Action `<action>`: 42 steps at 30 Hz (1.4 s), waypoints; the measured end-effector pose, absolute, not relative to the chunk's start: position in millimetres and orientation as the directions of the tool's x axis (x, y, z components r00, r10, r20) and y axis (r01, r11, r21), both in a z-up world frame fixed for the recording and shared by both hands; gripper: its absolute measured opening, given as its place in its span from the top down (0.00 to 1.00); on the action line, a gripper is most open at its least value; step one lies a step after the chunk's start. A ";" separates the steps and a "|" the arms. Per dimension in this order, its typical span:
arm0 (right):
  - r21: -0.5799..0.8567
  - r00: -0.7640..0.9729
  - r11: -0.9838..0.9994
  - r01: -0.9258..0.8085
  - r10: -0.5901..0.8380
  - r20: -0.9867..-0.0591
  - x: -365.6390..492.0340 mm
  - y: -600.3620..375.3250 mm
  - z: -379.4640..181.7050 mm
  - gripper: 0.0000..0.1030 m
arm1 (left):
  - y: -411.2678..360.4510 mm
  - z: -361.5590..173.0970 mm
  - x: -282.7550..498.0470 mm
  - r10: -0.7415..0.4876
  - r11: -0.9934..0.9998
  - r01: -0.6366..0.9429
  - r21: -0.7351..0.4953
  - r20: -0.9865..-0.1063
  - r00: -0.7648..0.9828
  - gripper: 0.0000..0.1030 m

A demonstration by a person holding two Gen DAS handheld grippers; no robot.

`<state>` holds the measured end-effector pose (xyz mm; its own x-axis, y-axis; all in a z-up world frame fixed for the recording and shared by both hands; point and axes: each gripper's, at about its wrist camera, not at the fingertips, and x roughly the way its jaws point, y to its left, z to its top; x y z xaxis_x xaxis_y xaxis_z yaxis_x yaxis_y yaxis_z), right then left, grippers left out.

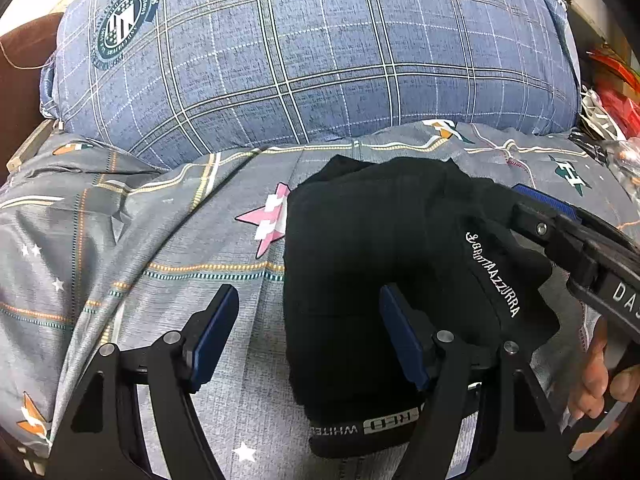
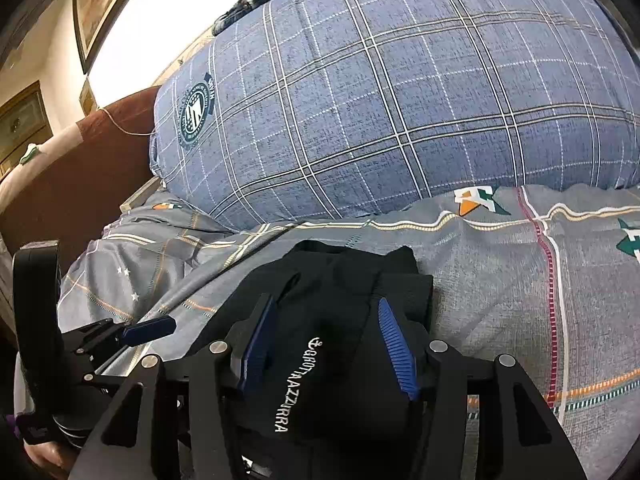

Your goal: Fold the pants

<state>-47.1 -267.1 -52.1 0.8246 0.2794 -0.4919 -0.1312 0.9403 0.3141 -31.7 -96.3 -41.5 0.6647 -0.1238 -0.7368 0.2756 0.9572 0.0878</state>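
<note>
Right gripper point(image 2: 324, 344): fingers spread, blue pads either side of the raised black pants point(image 2: 340, 320), which carry white "GROTTAAZZURRA" lettering. Whether the pads touch the cloth cannot be determined. The pants lie bunched on a grey patterned bedsheet point(image 2: 500, 288). Left gripper point(image 2: 150, 329) enters at lower left, beside the pants. A blue plaid pillow point(image 2: 400, 100) lies behind. Brown headboard point(image 2: 72, 184) at left.

Bright window point(image 2: 132, 20), cream wall point(image 2: 52, 68), brown headboard point(image 2: 80, 168).
</note>
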 end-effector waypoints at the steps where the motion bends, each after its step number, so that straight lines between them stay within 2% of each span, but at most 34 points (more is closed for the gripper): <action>1: 0.312 0.824 0.940 -0.135 0.282 -0.492 -47.6 -265.8 -51.3 0.46 | -95.6 -40.0 -32.4 -0.124 0.958 0.274 0.087 -0.734 0.667 0.29; 12: 0.289 0.822 0.946 -0.145 0.278 -0.497 -57.5 -259.7 -47.4 0.46 | -85.6 -29.8 -42.2 -0.116 0.961 0.260 0.090 -0.723 0.681 0.29; 16: 0.258 0.815 0.956 -0.139 0.258 -0.519 -61.7 -254.7 -47.8 0.42 | -78.4 -27.3 -44.2 -0.110 0.965 0.248 0.089 -0.721 0.684 0.29; 21: 0.169 0.805 0.983 -0.078 0.162 -0.570 -67.4 -249.2 -50.4 0.41 | -69.3 -27.6 -46.1 -0.096 0.969 0.230 0.089 -0.723 0.684 0.29; 34: -0.071 0.833 0.997 0.026 -0.061 -0.550 -81.8 -243.6 -44.1 0.41 | -53.6 -24.6 -52.3 -0.078 0.974 0.205 0.096 -0.707 0.703 0.29; 42: -0.115 0.843 0.993 0.032 -0.088 -0.530 -91.8 -240.4 -40.3 0.39 | -37.4 -18.6 -59.2 -0.072 0.977 0.190 0.096 -0.693 0.718 0.29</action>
